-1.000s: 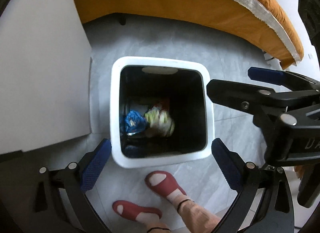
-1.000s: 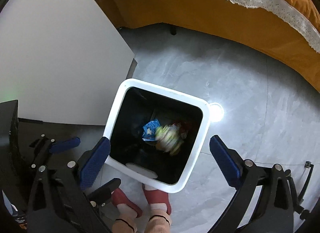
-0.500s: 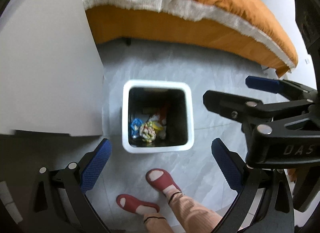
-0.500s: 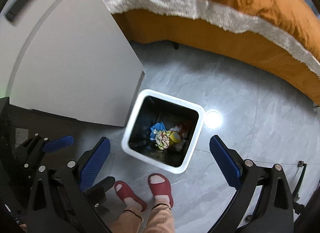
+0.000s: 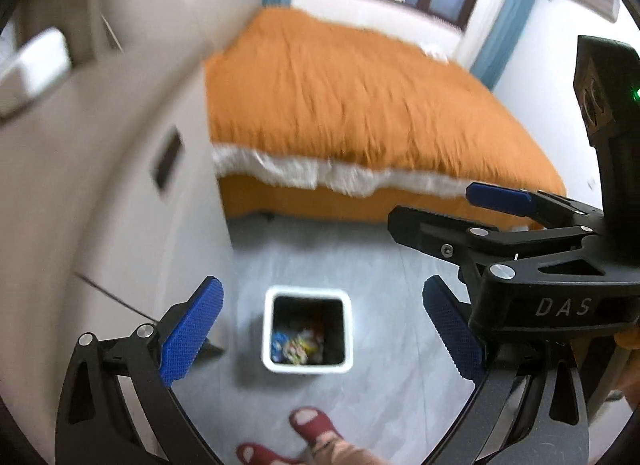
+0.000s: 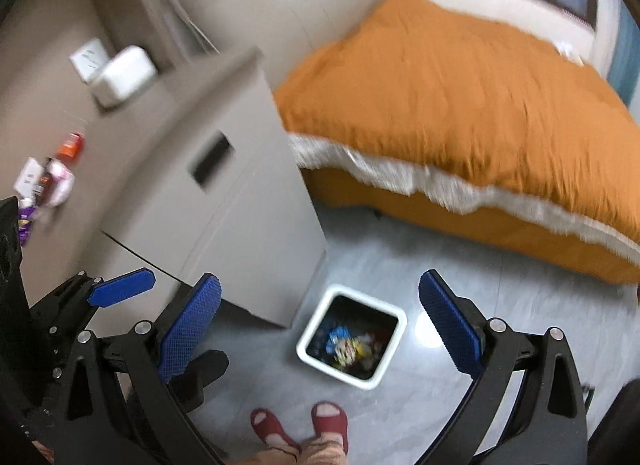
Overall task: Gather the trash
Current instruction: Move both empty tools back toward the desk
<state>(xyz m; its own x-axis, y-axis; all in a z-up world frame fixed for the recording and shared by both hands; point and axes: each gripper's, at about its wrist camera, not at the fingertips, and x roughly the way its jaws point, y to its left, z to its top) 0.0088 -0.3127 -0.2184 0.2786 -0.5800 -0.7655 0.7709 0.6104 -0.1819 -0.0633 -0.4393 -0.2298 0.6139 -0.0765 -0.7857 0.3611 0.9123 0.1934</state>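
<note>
Left wrist view looks down from high above a white square trash bin [image 5: 307,332] standing on the grey tiled floor [image 5: 360,261], with crumpled wrappers [image 5: 297,343] in blue, yellow and red lying at its bottom. The left claw [image 5: 320,329] is spread wide with nothing between its blue pads [image 5: 191,330], and the bin shows in the gap between them. To the right, the right claw [image 5: 452,217] juts into this view, also spread and empty. A pale cabinet [image 5: 120,201] with a dark recessed handle stands left of the bin, and a bed with an orange cover [image 5: 360,105] and a white fringe lies beyond it, under a window with blue curtains [image 5: 500,13]. The person's red slippers [image 5: 316,423] stand on the floor just in front of the bin. In the right wrist view, the right claw [image 6: 320,325] is likewise wide open and holds nothing; the bin [image 6: 352,335] sits between its pads [image 6: 450,325], near the cabinet's corner. On the cabinet's top surface [image 6: 132,125] rest a white box [image 6: 122,75] and, farther left, several small packets and wrappers [image 6: 48,177], blurred by motion.
</note>
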